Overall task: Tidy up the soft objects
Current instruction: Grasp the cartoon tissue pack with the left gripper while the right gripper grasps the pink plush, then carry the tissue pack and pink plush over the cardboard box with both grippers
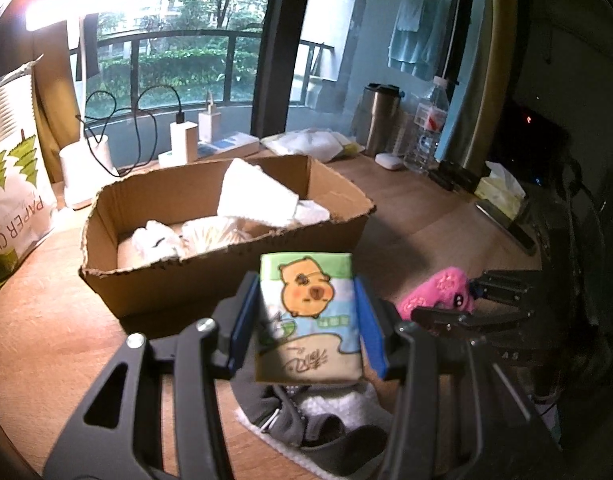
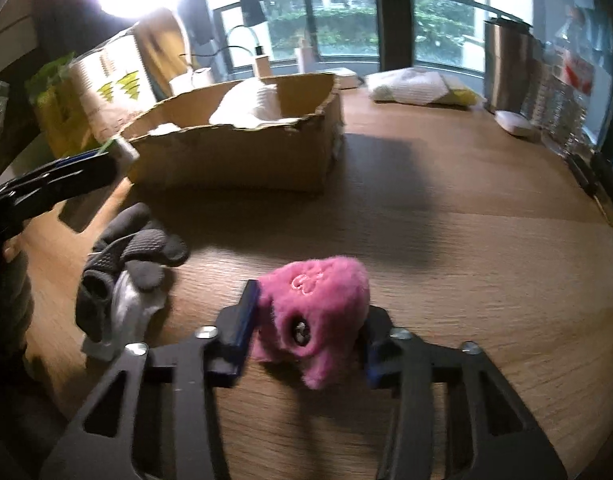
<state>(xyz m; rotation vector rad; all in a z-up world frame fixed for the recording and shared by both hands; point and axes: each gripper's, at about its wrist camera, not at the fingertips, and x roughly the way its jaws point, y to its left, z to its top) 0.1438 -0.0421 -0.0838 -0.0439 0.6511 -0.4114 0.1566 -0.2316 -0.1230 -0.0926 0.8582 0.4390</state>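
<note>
My left gripper [image 1: 308, 312] is shut on a tissue pack with a cartoon capybara [image 1: 308, 316] and holds it above the table, just in front of the open cardboard box [image 1: 210, 276]. The box holds several white soft items [image 1: 254, 200]. My right gripper [image 2: 308, 328] is shut on a pink plush toy [image 2: 318, 312] low over the wooden table; the toy also shows in the left wrist view [image 1: 438, 292]. A grey glove [image 2: 134, 256] on a white cloth [image 2: 122, 320] lies left of the plush. The box [image 2: 242, 160] stands behind it.
A paper cup bag [image 1: 14, 200], a white lamp base [image 1: 84, 172] and chargers with cables [image 1: 182, 140] stand at the back left. A steel tumbler [image 1: 380, 120], water bottle [image 1: 428, 128], white bag [image 1: 306, 144] and tissue box [image 1: 500, 192] stand at the back right.
</note>
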